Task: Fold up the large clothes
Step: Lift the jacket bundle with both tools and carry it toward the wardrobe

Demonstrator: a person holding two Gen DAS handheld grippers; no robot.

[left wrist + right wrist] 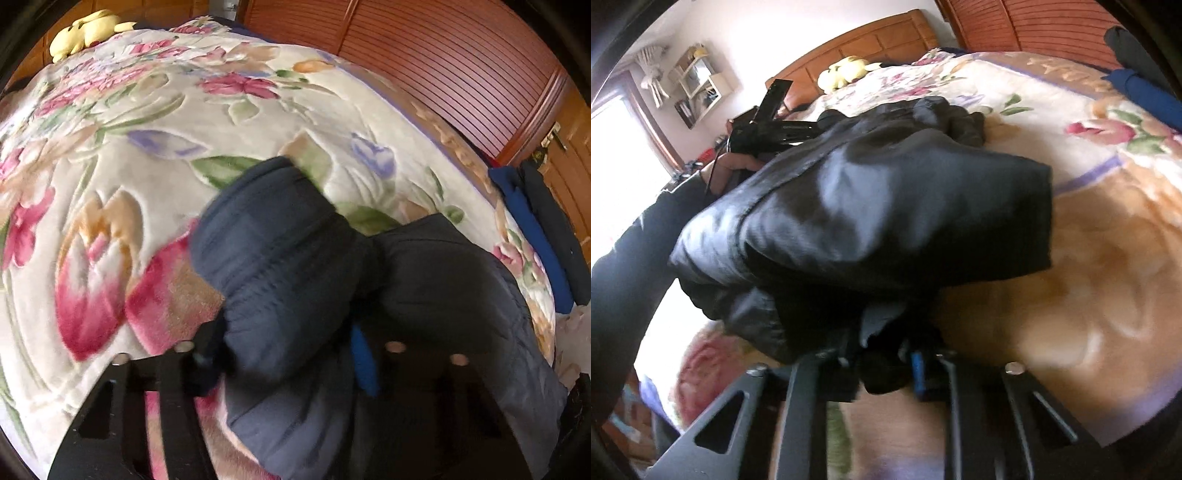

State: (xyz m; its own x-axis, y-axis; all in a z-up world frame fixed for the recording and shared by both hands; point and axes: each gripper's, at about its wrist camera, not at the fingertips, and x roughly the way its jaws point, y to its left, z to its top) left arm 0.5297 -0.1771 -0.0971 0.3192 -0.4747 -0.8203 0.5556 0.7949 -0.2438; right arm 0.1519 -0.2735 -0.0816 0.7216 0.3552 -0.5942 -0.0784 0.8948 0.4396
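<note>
A: Left wrist view showed a dark padded jacket (295, 258) heaped on a flowered blanket (147, 155) that covered the bed; the left gripper (288, 354) stood about half open with a fold of the jacket bunched between its fingers (177, 373); whether the pads pressed on the cloth could not be told, since the cloth hid them; a yellow soft toy (88, 31) lay at the far end of the bed, and slatted wooden doors (443, 66) stood behind it.

B: Right wrist view showed the same jacket (886, 206) lifted in a shiny bundle above the blanket (1089, 240); the right gripper (886, 365) was nearly closed and pinched a crumpled edge of the cloth; a hand (727, 173) in a dark sleeve (635, 251) held the left gripper (768, 122) beyond the bundle, at the jacket's far side; a blue garment (1145, 92) lay at the blanket's edge, well apart from the jacket; a wooden headboard (871, 40) stood beyond the soft toy (842, 72).
</note>
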